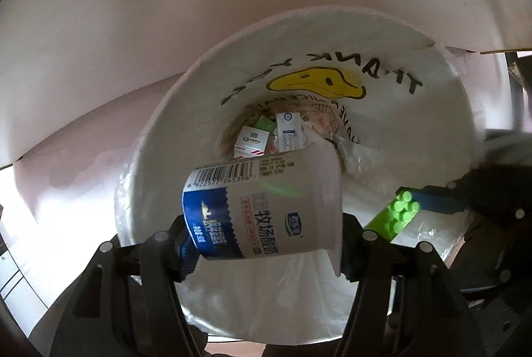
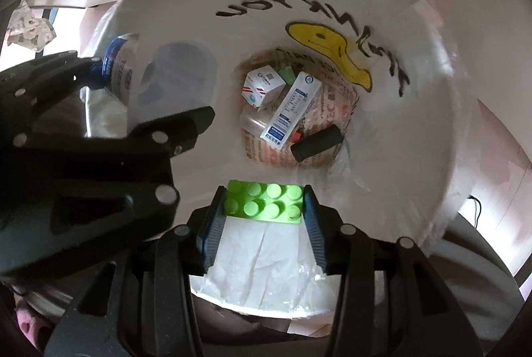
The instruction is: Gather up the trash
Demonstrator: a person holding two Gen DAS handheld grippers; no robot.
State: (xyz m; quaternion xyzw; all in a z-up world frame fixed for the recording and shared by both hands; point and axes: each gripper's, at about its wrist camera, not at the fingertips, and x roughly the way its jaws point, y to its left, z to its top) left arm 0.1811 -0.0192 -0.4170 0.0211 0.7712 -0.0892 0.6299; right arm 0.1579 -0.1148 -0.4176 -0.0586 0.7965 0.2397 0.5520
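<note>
A white and blue yogurt cup lies on its side between the pads of my left gripper, which is shut on it above the trash bin. The bin is white, lined with a bag printed with a yellow face and "THANK YOU". My right gripper is shut on a green toy brick over the same bin. In the right wrist view my left gripper and the cup reach in from the left. The brick and right gripper show at the left view's right edge.
At the bin's bottom lie small white cartons, a long white box, a black cylinder, a clear bottle and printed paper. A pale pink board stands behind the bin. Crumpled paper sits at upper left.
</note>
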